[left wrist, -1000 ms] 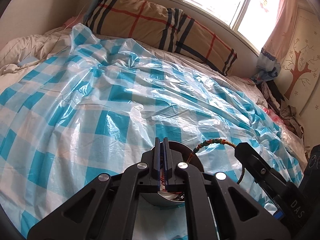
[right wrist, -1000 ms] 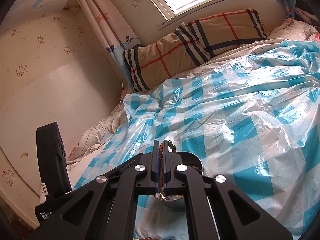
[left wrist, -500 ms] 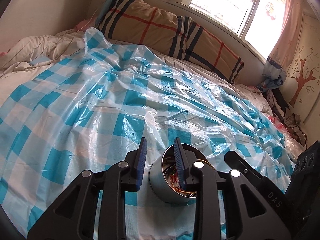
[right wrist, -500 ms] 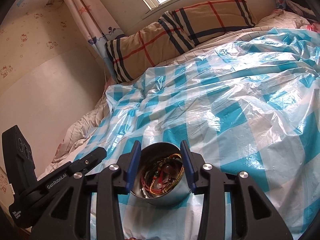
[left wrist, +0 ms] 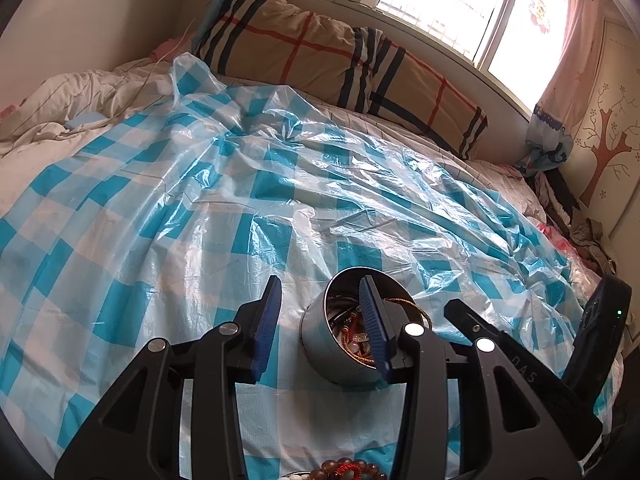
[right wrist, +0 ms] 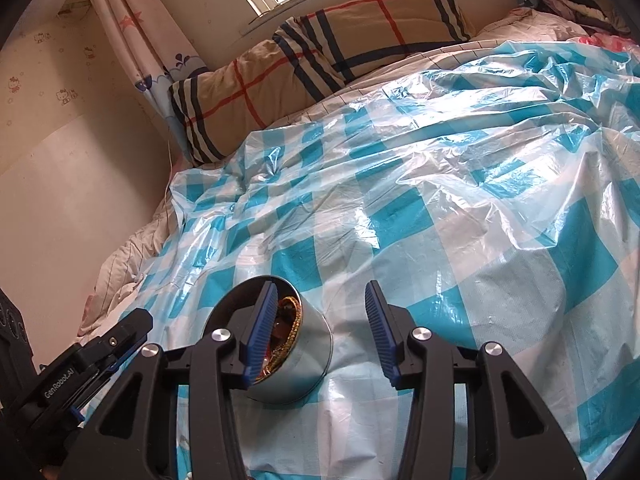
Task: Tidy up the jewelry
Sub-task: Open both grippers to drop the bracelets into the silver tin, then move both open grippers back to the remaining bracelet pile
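Nearest to me, at the bottom edge of the left wrist view, a beaded bracelet of brown, red and pale beads lies half cut off by the frame; I judge it is still waiting to be put away.

Just beyond it my left hand-held gripper is released, its blue pads spread wide with nothing between them. A second ago it was clenched, and so was the right one, which had a bead strand pinched between its pads over the tin. The right hand-held gripper now stands open and empty too. So the strand has been let go, and I take it to have dropped in with the rest.

The metal tin sits on the checked plastic sheet, tilted on the soft bed. From the left view the gripper's right pad crosses in front of its mouth; from the right view the left pad does. Inside I see a tangle of jewelry: gold chain, red cord, dark beads. A brown cord loops over the rim on the far side and may need tucking in.

Farther off, the sheet runs wrinkled up the bed to the plaid pillow below the bright window.
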`<state>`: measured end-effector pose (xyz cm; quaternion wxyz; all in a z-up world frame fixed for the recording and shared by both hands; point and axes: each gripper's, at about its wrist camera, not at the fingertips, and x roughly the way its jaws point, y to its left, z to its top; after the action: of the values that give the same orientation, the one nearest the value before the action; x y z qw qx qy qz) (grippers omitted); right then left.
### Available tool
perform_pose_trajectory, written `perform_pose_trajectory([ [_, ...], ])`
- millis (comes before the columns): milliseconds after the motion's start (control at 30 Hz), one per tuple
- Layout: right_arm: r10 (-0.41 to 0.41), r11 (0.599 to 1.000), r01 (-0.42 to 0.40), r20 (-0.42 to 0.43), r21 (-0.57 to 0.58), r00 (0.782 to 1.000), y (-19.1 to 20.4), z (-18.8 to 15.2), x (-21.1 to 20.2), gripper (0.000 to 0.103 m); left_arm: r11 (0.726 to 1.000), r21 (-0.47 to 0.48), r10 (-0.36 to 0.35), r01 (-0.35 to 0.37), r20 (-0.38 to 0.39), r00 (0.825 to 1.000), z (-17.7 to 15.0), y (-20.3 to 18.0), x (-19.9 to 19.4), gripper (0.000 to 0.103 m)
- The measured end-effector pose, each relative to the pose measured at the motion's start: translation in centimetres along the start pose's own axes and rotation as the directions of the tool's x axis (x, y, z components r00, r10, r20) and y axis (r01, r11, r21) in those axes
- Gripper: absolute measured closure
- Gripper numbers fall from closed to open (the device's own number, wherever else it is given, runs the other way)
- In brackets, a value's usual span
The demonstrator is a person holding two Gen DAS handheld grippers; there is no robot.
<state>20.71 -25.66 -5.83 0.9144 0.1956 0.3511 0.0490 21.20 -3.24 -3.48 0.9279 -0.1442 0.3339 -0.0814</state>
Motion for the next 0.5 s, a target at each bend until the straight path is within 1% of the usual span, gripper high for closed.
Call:
perform_pose_trajectory([
  [33, -0.015, 1.0, 0.014, -0.037, -0.021, 0.999, 0.4, -0.3, 0.9, 0.054, 1.0, 0.002, 0.001, -0.001, -0.003, 1.0, -0.1, 0.0, -0.1, 0.064],
  [100, -0.021, 0.998, 0.014, -0.112, -0.065, 0.993, 1.1, -1.0, 2.8, 0.054, 1.0, 0.007, 0.003, -0.003, -0.007, 1.0, -0.4, 0.0, -0.3, 0.064],
  [133, -0.022, 0.997, 0.013, -0.112, -0.078, 0.993, 1.4, -1.3, 2.9, 0.054, 1.0, 0.007, 0.004, -0.004, -0.009, 1.0, -0.5, 0.1, -0.3, 0.064],
  [167, -0.013, 0.997, 0.006, -0.083, -0.081, 0.996, 1.6, -1.2, 2.3, 0.054, 1.0, 0.006, 0.004, -0.004, -0.01, 1.0, -0.6, 0.1, -0.4, 0.063],
  [233, 0.005, 0.998, -0.005, 0.002, -0.07, 1.0, 1.6, -0.7, 0.6, 0.054, 1.0, 0.003, 0.004, -0.004, -0.01, 1.0, -0.6, 0.2, -0.5, 0.063],
  [267, -0.001, 0.998, 0.004, 0.04, -0.063, 0.999, 1.5, -0.5, -0.2, 0.053, 1.0, 0.003, 0.003, -0.003, -0.01, 1.0, -0.6, 0.2, -0.5, 0.063],
  [333, -0.04, 0.998, 0.044, 0.073, -0.051, 0.997, 1.2, -0.3, -0.8, 0.053, 1.0, 0.006, 0.002, -0.002, -0.01, 1.0, -0.7, 0.1, -0.5, 0.063],
  [367, -0.063, 0.997, 0.066, 0.071, -0.043, 0.995, 0.9, -0.2, -0.7, 0.053, 1.0, 0.006, 0.001, -0.001, -0.011, 1.0, -0.7, 0.2, -0.5, 0.062],
  [433, -0.087, 0.996, 0.088, 0.017, -0.033, 0.996, 0.6, -0.2, 0.5, 0.053, 1.0, 0.009, -0.002, 0.002, -0.014, 1.0, -0.7, 0.0, -0.5, 0.062],
  [500, -0.087, 0.994, 0.083, -0.049, -0.067, 0.995, 0.9, -0.7, 1.9, 0.053, 1.0, 0.014, -0.004, 0.004, -0.016, 1.0, -0.8, -0.2, -0.5, 0.062],
])
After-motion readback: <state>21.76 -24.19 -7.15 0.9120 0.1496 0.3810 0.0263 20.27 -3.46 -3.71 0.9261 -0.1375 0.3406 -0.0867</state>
